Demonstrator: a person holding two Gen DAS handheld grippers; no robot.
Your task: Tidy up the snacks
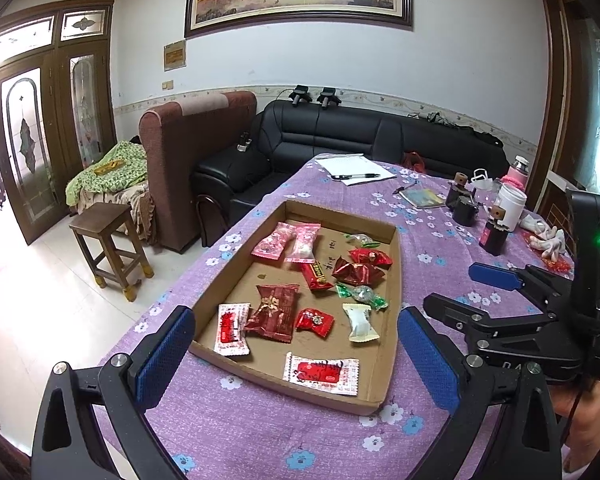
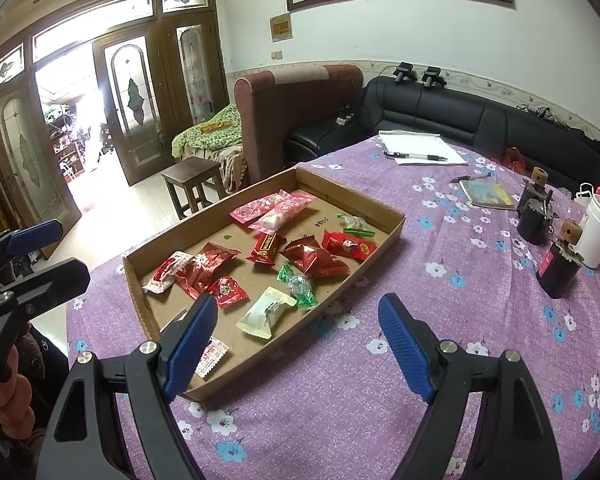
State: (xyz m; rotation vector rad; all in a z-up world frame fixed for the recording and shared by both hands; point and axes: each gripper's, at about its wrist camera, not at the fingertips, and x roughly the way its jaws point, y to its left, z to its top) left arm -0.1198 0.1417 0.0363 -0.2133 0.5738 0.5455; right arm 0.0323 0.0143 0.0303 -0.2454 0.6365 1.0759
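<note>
Shallow open cardboard tray flat on purple floral tablecloth, wrapped snacks scattered loose inside. Two pink packets side by side at far end; dark red foil pouch near middle; white-and-red sachets at near edge; cream pillow pack; green-ended candies; small red wrappers toward right wall.

Tablecloth: purple, blue and white flowers. Tray: brown cardboard. Sweets: mostly red wrappers, some pink, green, cream. Sofa: black, possibly leather.
</note>
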